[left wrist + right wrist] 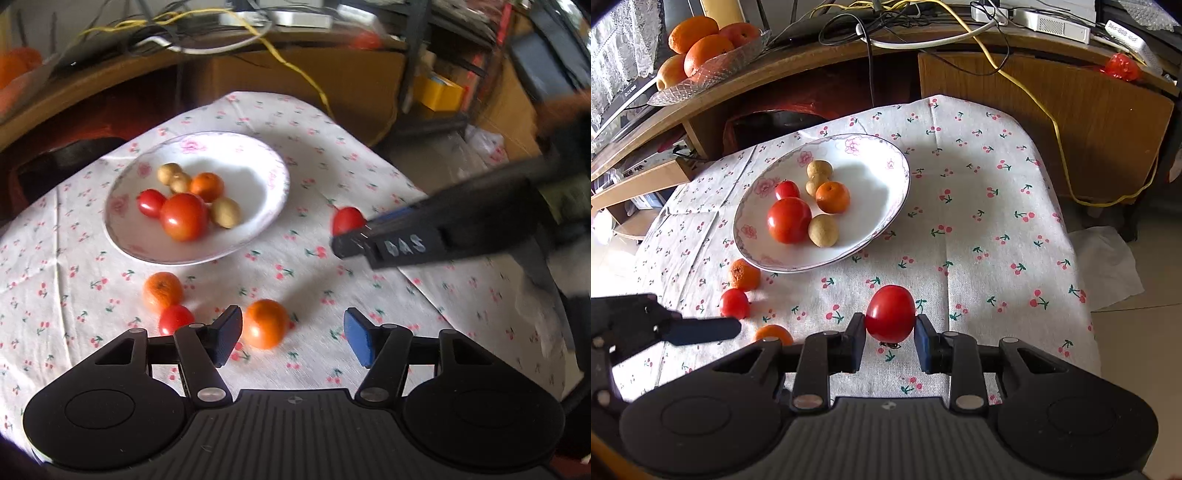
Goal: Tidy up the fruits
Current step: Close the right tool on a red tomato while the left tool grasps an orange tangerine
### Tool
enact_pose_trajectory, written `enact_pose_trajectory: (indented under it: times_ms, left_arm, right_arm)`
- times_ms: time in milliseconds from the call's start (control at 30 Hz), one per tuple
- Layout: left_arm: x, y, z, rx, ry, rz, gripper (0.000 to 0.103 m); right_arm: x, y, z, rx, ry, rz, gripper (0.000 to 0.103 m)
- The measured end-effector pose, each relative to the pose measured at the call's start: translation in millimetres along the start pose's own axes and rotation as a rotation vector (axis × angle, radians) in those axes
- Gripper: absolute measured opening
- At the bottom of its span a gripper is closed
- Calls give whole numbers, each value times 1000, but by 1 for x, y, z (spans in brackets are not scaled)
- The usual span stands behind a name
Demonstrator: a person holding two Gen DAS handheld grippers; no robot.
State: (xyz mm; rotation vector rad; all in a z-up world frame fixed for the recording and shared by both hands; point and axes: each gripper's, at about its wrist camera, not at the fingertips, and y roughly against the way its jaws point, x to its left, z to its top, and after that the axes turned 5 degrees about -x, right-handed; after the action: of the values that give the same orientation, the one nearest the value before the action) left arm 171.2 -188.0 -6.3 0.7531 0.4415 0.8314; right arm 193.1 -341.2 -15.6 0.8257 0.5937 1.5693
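A white flowered plate (255, 173) (875, 188) on the cherry-print cloth holds a big tomato (789, 219), a small tomato (787, 189), a small orange (832, 197) and three tan longans. My right gripper (890, 334) (354, 236) is shut on a red tomato (891, 313) (346, 218) just over the cloth, right of the plate. My left gripper (293, 334) (713, 328) stands open and low in front of the plate. An orange (265, 324) (774, 332) lies between its fingers, near the left pad. Left of it lie a small tomato (175, 319) (734, 302) and another orange (162, 290) (744, 275).
Behind the table, a wooden shelf (812, 55) carries a glass bowl of oranges (701, 48), cables and white boxes. A yellow cable (1060, 147) hangs over a cardboard box (1052, 122). The table's right edge drops to the floor, where white paper (1108, 258) lies.
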Motion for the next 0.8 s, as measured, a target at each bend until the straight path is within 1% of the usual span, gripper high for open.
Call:
enact_pose_trajectory:
  times_ms: [67, 100, 133, 200, 367, 400, 467, 500, 667, 767, 800]
  left_arm:
    - [1, -7, 1, 11, 16, 9, 68]
    - [0, -12, 1, 18, 13, 17, 66]
    - [-3, -15, 1, 19, 2, 36, 67]
    - [-6, -20, 2, 16, -19, 66, 67]
    - [5, -30, 3, 42, 40, 99, 62]
    - [7, -32, 1, 52, 50, 103, 61]
    - [9, -36, 0, 69, 60, 99, 55]
    - [9, -39, 0, 78, 68, 88, 50]
    - [7, -41, 1, 74, 65, 91, 49]
    - [6, -41, 1, 75, 61, 95, 46]
    - [5, -41, 2, 74, 60, 96, 43]
  right_arm:
    - [0, -1, 0, 3, 0, -4, 30]
    - [-1, -2, 0, 5, -1, -6, 30]
    - [0, -2, 0, 7, 0, -6, 30]
    - [1, -2, 0, 7, 4, -3, 30]
    - [4, -1, 0, 5, 14, 4, 30]
    - [4, -1, 0, 3, 13, 3, 30]
    - [4, 0, 1, 1, 12, 2, 30]
    - [4, -1, 1, 1, 12, 2, 30]
    - [5, -1, 1, 7, 20, 2, 30]
    - [5, -3, 0, 12, 28, -4, 30]
    - [4, -4, -1, 16, 28, -4, 30]
